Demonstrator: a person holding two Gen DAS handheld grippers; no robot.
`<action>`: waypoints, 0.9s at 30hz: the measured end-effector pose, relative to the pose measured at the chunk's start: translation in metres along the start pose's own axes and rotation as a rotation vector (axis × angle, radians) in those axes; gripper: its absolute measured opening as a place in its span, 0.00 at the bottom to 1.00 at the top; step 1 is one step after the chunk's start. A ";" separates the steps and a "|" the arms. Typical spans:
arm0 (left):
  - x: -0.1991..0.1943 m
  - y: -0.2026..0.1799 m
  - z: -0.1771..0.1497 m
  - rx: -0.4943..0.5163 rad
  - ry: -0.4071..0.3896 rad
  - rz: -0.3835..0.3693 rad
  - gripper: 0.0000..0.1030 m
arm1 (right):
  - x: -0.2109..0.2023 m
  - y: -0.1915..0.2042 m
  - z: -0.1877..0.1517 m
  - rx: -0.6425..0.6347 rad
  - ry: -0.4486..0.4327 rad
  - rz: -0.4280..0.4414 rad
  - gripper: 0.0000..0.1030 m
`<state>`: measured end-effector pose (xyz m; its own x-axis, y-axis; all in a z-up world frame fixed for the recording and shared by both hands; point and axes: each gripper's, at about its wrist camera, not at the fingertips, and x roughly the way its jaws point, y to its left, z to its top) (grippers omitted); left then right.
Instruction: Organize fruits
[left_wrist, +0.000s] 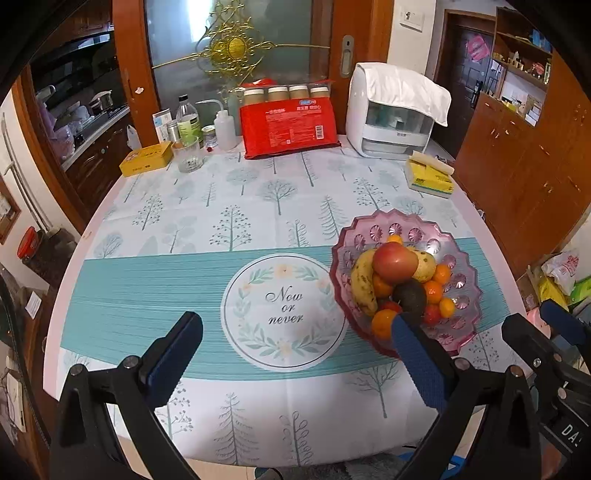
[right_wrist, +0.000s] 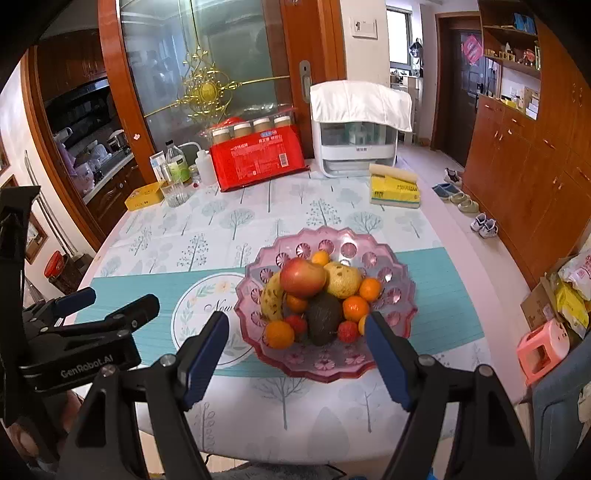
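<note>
A pink scalloped fruit plate (right_wrist: 384, 243) (left_wrist: 391, 225) stands on the table, heaped with fruit: a red apple (right_wrist: 302, 277) (left_wrist: 394, 261) on top, a spotted banana (right_wrist: 272, 300) (left_wrist: 362, 283), a yellow pear (right_wrist: 345, 278), a dark avocado (right_wrist: 324, 317) (left_wrist: 410, 295), several tangerines and small red fruits. My left gripper (left_wrist: 295, 325) is open and empty, left of the plate above the "Now or never" print. My right gripper (right_wrist: 298, 325) is open and empty, held just in front of the plate. Each gripper shows in the other's view.
At the table's far edge stand a red package (right_wrist: 258, 162) with jars behind, a white covered appliance (right_wrist: 358, 133), a yellow tissue pack (right_wrist: 394, 190), a glass (right_wrist: 174, 194), a yellow tin (right_wrist: 144, 197) and bottles. Wooden cabinets line the right; shoes lie on the floor.
</note>
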<state>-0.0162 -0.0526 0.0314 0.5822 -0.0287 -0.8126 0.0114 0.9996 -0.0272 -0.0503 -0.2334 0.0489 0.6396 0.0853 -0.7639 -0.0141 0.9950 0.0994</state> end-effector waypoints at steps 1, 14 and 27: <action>-0.002 0.001 -0.002 0.003 -0.007 0.003 0.98 | 0.000 0.001 -0.001 0.005 0.003 0.000 0.74; -0.018 0.000 -0.014 0.000 -0.049 0.038 0.98 | -0.003 0.015 -0.015 -0.023 0.019 -0.034 0.74; -0.022 -0.013 -0.018 0.007 -0.041 0.026 0.98 | -0.005 0.011 -0.018 -0.023 0.024 -0.039 0.74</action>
<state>-0.0440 -0.0647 0.0391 0.6155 -0.0024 -0.7881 0.0010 1.0000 -0.0023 -0.0676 -0.2216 0.0423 0.6217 0.0476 -0.7818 -0.0076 0.9985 0.0548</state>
